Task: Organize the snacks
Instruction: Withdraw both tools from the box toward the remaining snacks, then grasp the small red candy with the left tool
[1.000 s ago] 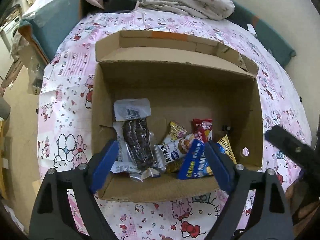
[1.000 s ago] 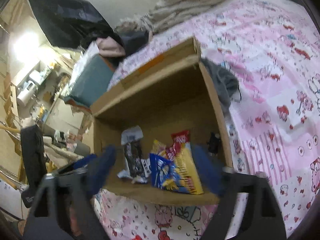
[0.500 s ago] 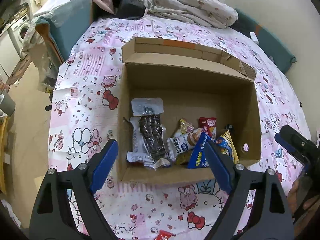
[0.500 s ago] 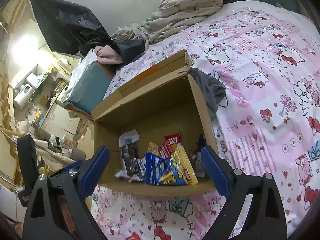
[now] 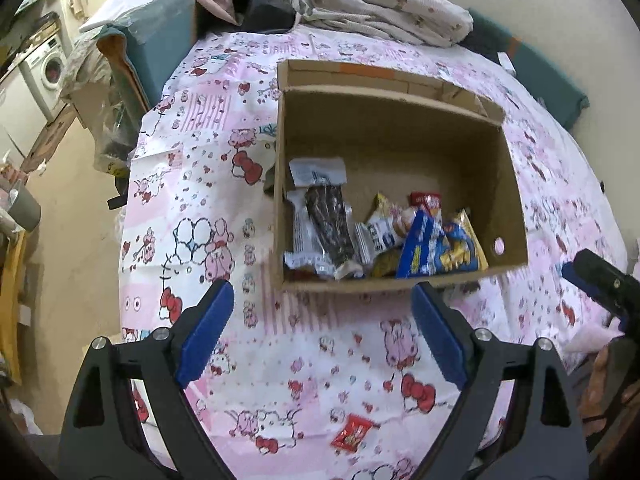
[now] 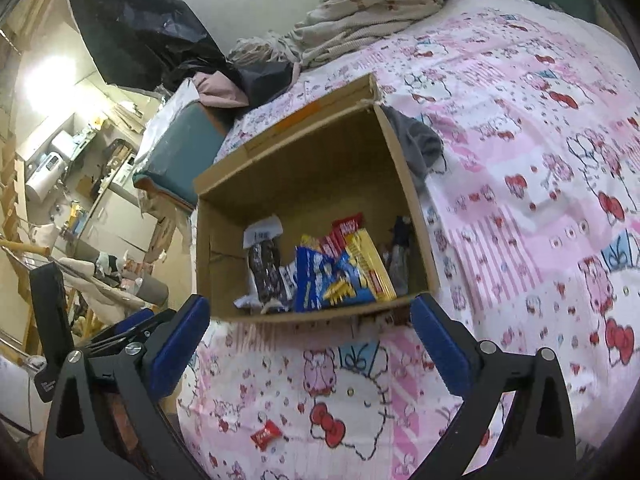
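Observation:
An open cardboard box (image 5: 392,128) (image 6: 304,168) stands on the pink cartoon-print bedsheet (image 5: 192,184). Inside lie several snack packets: a dark one (image 5: 328,224) at the left, a blue one (image 5: 424,244) (image 6: 316,280) and a yellow one (image 6: 368,264) toward the right. A small red packet (image 5: 352,434) (image 6: 266,434) lies loose on the sheet, in front of the box. My left gripper (image 5: 320,296) hovers open over the sheet just short of the box's near wall, with nothing in it. My right gripper (image 6: 310,308) is at the same near wall; its jaws are opening, with nothing between them.
A heap of bedding (image 5: 380,4) lies behind the box. A grey cloth (image 6: 416,144) lies against its right wall. A teal-topped box (image 5: 160,52) and a black bag (image 6: 140,40) stand past the bed's left edge, where the floor drops away.
Both grippers have drawn back from over the box, which now sits farther off. The loose red packet has come into view. The right jaws have spread a little wider.

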`<state>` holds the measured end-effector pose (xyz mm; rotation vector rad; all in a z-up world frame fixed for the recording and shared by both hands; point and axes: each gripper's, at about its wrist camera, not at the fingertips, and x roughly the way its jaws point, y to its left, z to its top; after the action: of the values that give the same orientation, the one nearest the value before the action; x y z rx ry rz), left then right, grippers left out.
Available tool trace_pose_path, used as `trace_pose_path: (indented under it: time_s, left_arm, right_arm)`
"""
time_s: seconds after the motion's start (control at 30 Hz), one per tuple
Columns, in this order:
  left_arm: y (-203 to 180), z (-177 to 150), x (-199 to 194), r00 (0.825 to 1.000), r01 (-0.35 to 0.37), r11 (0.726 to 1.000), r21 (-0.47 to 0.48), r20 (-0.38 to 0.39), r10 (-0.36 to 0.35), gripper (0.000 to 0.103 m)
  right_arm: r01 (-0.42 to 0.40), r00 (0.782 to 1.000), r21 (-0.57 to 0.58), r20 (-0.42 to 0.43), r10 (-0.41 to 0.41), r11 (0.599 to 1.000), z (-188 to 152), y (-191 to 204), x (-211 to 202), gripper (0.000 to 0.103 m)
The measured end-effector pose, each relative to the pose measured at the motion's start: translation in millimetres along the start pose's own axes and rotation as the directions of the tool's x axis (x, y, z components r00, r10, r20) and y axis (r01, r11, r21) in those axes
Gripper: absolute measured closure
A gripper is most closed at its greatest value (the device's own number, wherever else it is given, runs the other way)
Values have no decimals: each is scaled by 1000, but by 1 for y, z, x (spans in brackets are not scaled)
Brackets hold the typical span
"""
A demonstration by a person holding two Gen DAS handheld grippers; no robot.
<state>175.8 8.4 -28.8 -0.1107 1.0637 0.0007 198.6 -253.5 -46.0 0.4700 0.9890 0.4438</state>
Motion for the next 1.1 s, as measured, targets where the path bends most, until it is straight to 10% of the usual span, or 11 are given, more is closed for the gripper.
trace_pose_path:
  time_s: [0.33, 0.6, 0.7, 0.9, 1.1]
  left_arm:
    - [-20, -45, 11, 992, 63, 992, 110, -118, -50, 15]
    - [-56, -102, 76, 894, 162, 955, 250, -448, -34, 17]
    - [-60, -116, 96, 855, 173, 957, 233, -518, -29, 34]
    - [-66, -121, 110, 851, 149, 953, 262, -525, 12, 81]
    - [-67, -112, 101, 865, 165, 951, 262, -502, -12, 90]
  right_arm:
    - [15, 997, 104, -78, -7, 994, -32, -15, 5, 0]
    - [10, 997, 140, -77, 1, 990, -31, -20, 6, 0]
    - [4, 997, 139, -73, 7, 990, -31, -19, 4, 0]
    - [-7, 998, 171, -64, 19, 985, -28, -25, 2, 0]
    - [-28, 997, 215, -60, 42, 976, -27, -31, 1, 0]
